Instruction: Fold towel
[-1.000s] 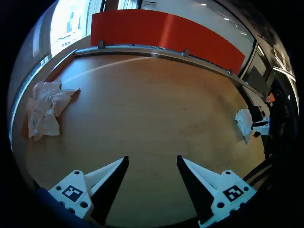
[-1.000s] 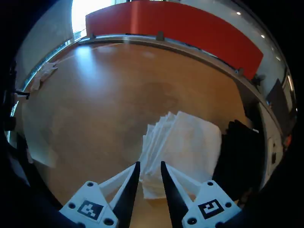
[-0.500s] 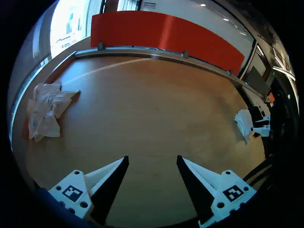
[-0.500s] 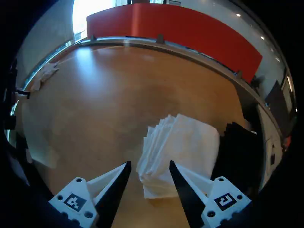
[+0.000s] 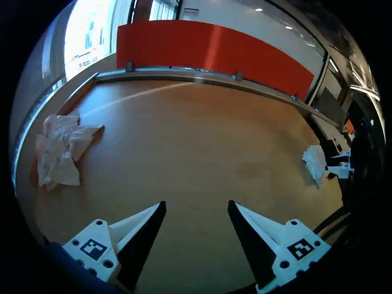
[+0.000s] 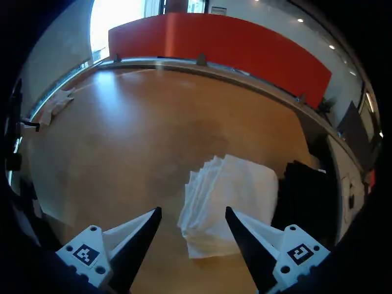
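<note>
While both tongs stand open over the wooden table (image 5: 196, 132), I see towels in two places. Through the right gripper view, a folded stack (image 6: 230, 206) of white towels lies just ahead of my right gripper (image 6: 192, 209). Its layered edges are fanned along the left side and its top is smooth and flat. The near corner of the stack sits in the gap between the two spread fingers. Neither finger presses on it, though I cannot tell whether the right-hand finger brushes its edge. My left gripper (image 5: 196, 203) is also spread wide and holds nothing, with bare wood between its tips.

Far to the left in the left gripper view, a crumpled towel (image 5: 61, 149) lies in a loose, creased heap near the table's edge. I cannot tell whether it is one cloth or several. The same view shows the stack small at the far right, with the right gripper beside it, partly cut off by darkness. A dark object (image 6: 306, 196) sits just right of the stack; I cannot make out what it is.
</note>
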Available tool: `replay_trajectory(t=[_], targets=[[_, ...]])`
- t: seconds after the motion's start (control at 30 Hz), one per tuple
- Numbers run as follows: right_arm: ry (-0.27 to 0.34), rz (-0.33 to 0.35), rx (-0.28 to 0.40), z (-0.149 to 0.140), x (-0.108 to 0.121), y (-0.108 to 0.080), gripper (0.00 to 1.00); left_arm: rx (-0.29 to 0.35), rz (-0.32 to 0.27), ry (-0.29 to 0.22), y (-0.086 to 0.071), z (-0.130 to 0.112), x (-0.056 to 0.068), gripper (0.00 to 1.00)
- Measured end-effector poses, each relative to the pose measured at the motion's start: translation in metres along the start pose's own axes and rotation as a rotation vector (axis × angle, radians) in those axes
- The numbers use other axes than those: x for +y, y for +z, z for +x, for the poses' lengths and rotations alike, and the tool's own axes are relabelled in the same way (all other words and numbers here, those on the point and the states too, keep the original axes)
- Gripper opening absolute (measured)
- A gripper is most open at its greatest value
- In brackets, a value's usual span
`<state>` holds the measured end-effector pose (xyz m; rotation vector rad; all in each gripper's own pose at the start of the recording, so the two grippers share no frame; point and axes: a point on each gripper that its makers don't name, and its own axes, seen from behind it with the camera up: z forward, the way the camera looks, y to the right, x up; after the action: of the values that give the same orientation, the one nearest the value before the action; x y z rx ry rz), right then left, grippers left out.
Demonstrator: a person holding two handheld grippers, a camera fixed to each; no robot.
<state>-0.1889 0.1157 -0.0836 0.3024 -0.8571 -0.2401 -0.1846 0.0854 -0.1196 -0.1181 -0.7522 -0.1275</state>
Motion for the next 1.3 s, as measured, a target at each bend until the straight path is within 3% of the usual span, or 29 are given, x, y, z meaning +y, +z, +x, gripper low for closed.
replay_trajectory(t=[0.3, 0.8, 1.0, 1.3], targets=[[0.059, -0.058, 0.145, 0.032, 0.001, -0.01, 1.0, 0.073, 0.012, 0.019, 0.003, 0.027, -0.005, 0.94], [0.138, -0.204, 0.501, 0.109, 0.011, -0.049, 1.0, 0.33, 0.013, 0.053, -0.002, 0.107, -0.009, 0.94], [0.147, -0.258, 0.568, 0.125, 0.016, -0.056, 1.0, 0.414, 0.039, 0.058, -0.007, 0.13, -0.015, 0.94], [0.149, -0.27, 0.617, 0.148, 0.013, -0.062, 1.0, 0.448, 0.05, 0.068, -0.005, 0.137, -0.019, 0.94]])
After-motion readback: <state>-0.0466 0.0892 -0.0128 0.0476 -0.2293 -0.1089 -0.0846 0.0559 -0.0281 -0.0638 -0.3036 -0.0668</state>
